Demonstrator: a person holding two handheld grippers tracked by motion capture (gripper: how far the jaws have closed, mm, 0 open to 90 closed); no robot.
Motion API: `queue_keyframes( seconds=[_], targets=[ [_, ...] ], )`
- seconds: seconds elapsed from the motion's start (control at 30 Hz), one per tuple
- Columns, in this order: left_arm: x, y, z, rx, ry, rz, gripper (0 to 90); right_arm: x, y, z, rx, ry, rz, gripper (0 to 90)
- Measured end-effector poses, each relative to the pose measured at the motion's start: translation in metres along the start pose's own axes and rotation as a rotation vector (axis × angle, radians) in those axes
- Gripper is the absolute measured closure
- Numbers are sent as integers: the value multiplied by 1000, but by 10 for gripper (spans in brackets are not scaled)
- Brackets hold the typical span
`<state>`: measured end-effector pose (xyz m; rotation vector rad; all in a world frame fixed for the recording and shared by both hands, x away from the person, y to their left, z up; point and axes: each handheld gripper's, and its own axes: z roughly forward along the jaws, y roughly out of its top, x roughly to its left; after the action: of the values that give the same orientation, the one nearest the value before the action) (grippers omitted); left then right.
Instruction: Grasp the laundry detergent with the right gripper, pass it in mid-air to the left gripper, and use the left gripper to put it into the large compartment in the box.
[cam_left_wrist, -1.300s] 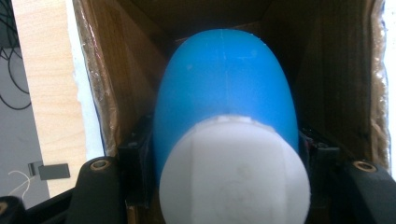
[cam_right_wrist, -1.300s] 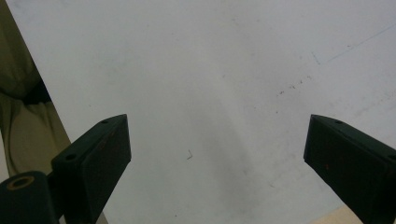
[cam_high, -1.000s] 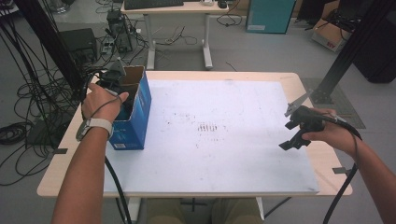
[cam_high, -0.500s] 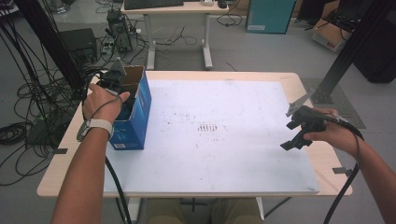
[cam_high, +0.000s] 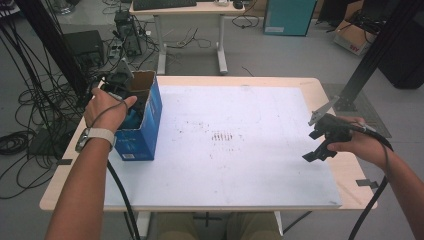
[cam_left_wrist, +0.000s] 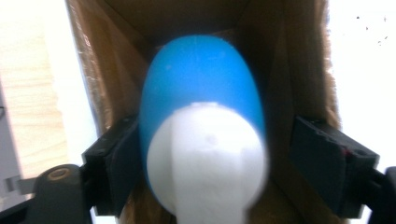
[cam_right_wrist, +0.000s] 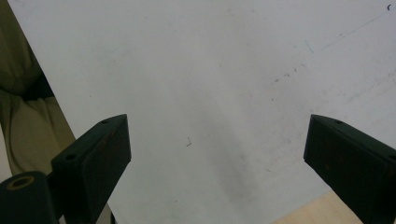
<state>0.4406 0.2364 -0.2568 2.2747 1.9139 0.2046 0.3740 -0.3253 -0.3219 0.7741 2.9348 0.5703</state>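
White sheet (cam_high: 250, 150) covers most of the wooden table (cam_high: 345, 185) in the high view, grey floor and loose cables around it. Blue cardboard box (cam_high: 145, 130) stands on the table's left end, top open. My left gripper (cam_high: 122, 87) is dipped into that opening, hand over the rim. In the left gripper view I'm looking down the brown inside walls at a blue and white rounded object (cam_left_wrist: 203, 126) sitting between the jaws (blurred, can't tell what it is). Left jaws have just been opening: clear gap on the right pad, left pad looks just beside the blue surface, can't confirm contact. So not pinching it, object is inside the box. Right gripper (cam_high: 320, 145) hangs over the sheet's right edge, well apart from the box. Its jaws are spread wide over bare sheet in the right gripper view, nothing between them.
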Motion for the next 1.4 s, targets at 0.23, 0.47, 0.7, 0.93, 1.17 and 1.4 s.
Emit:
queue_keyframes(
  seconds=[0.23, 0.47, 0.7, 0.93, 1.17, 1.4],
  targets=[
    [0, 2, -26, -30, -18, 39, 115, 2, 2, -3, 0, -1, -3, 74],
    [-10, 3, -53, -89, -25, 95, 96, 4, 3, -6, -2, -13, -4, 76],
    [-26, 7, -89, -148, -32, 192, 96, 4, 5, -12, -2, -19, -15, 76],
    [-48, 9, -112, -171, -51, 281, 87, 5, 9, -16, -7, -21, -23, 76],
    [-71, 12, -118, -173, -80, 435, 86, 7, 13, -18, -12, -23, -33, 76],
    [-91, 10, -115, -187, -96, 525, 78, 7, 10, -20, -23, -27, -31, 75]
  ],
)
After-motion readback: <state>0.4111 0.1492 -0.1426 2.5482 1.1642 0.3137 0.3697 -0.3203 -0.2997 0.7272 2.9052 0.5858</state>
